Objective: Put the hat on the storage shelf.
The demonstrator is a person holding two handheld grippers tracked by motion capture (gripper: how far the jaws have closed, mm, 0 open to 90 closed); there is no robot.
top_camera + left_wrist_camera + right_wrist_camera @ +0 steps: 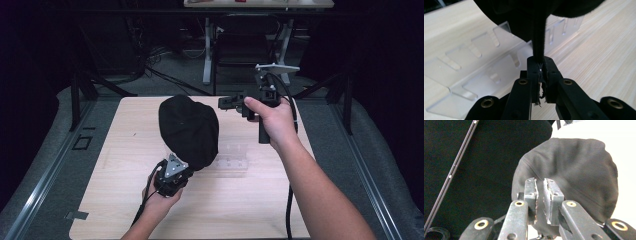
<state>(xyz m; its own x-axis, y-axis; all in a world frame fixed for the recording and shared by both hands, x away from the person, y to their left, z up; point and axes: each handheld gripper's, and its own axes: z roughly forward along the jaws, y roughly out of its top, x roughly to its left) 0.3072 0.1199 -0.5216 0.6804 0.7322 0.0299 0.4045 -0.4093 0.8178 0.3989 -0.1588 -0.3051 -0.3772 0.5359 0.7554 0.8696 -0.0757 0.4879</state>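
Note:
A black cap [189,131] is held up above the wooden table [115,200], tilted back toward the far side. My left gripper [540,62] is shut on its thin lower edge; in the high view this gripper [173,167] sits just below the cap. The cap [534,20] hangs over the jaws in the left gripper view. My right gripper [223,102] hovers at the cap's upper right edge and points left at it. In the right gripper view its jaws [540,185] stand nearly together with nothing between them, the cap [574,170] just beyond.
A clear acrylic rack [232,157] with slots lies flat on the table right of the cap, seen close in the left gripper view [474,65]. Black stand legs [80,90] flank the table's far corners. A white-legged desk [207,50] and floor cables lie beyond.

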